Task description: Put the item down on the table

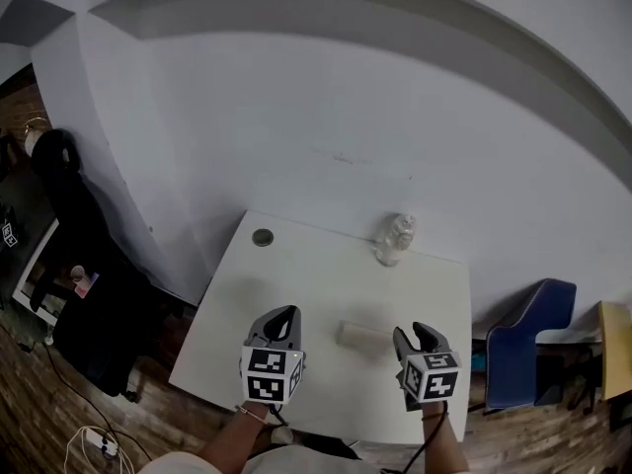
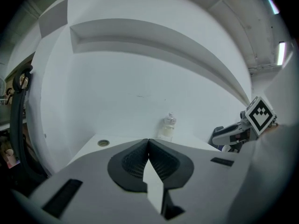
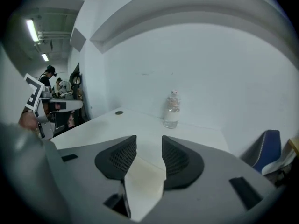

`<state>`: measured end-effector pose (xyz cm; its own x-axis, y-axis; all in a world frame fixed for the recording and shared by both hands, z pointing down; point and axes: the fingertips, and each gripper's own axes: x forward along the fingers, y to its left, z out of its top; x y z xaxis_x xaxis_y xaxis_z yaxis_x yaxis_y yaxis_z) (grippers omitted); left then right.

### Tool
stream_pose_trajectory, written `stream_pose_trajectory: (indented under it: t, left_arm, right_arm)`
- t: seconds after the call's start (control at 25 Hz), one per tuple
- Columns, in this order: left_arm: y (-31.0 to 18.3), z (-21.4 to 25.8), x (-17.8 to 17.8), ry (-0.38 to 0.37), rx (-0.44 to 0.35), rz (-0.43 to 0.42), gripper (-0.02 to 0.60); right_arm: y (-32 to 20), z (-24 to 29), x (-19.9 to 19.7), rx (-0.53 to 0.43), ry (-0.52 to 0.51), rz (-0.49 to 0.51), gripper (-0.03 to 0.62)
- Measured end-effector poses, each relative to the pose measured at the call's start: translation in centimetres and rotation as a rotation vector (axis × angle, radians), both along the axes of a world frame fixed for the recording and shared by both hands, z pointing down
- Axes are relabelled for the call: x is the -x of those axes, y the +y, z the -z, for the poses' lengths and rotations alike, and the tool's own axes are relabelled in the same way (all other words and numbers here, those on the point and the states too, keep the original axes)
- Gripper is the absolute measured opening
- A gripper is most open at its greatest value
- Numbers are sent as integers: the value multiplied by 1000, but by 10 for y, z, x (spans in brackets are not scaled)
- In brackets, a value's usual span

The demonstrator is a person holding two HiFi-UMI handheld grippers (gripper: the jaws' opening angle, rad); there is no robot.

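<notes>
Far left in head view, a dark chair [image 1: 74, 235] stands on the wood floor [image 1: 39, 413], just beside the white surface [image 1: 296, 294]. A white power strip [image 1: 99, 447] w/ cable lies on the floor near the bottom-left corner. A round grommet [image 1: 262, 237] sits in the surface near its far-left corner.

The L tongs [image 1: 286, 314] hang over the near-left part of the surface, w/ the marker cube [image 1: 270, 373] turned toward the camera. In left gripper view the two pads meet at the tips, so these tongs are closed, w/ nothing btw them. Only white surface shows through the slit below the tips.

The item [image 1: 361, 335], a pale flat block, lies on the surface btw the two tongs. It is apart from the L ones and nearer the R ones.

Further back and a bit to the right, a clear bottle [image 1: 395, 237] stands upright at the far edge of the surface, close to the wall [image 1: 346, 117].

The R tongs [image 1: 420, 332] hang over the near-right part, just beside the item. In right gripper view the pads stand apart and press on nothing, and the bottle is seen almost straight ahead beyond them. Low in the gap btw the pads a cream patch [image 3: 145, 178] shows. I cannot tell if it is the item.

Right of the surface, a blue chair [image 1: 533, 349] stands on the floor.
</notes>
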<state>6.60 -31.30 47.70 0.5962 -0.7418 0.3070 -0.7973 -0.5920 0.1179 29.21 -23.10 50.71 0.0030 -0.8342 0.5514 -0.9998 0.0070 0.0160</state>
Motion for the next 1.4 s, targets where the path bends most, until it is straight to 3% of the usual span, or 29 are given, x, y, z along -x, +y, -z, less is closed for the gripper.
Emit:
stream_pose_trajectory:
  t: [0.16, 0.32, 0.52, 0.88, 1.4]
  left_arm:
    - [-4, 19, -12, 12, -36, -36, 17]
    - [-5, 32, -21, 28, -54, -59, 17]
    - [-10, 49, -36, 51, -81, -76, 17]
    - [-14, 52, -48, 52, -91, -78, 17]
    - [-15, 42, -56, 46, -69, -59, 17]
  right_arm:
    - [10, 35, -24, -111, 34, -151, 153]
    - [25, 64, -44, -235, -4, -294, 101]
    - [42, 83, -61, -313, 13, -421, 48]
    - [52, 98, -66, -347, 58, -449, 46]
    - [47, 97, -69, -336, 46, -400, 34]
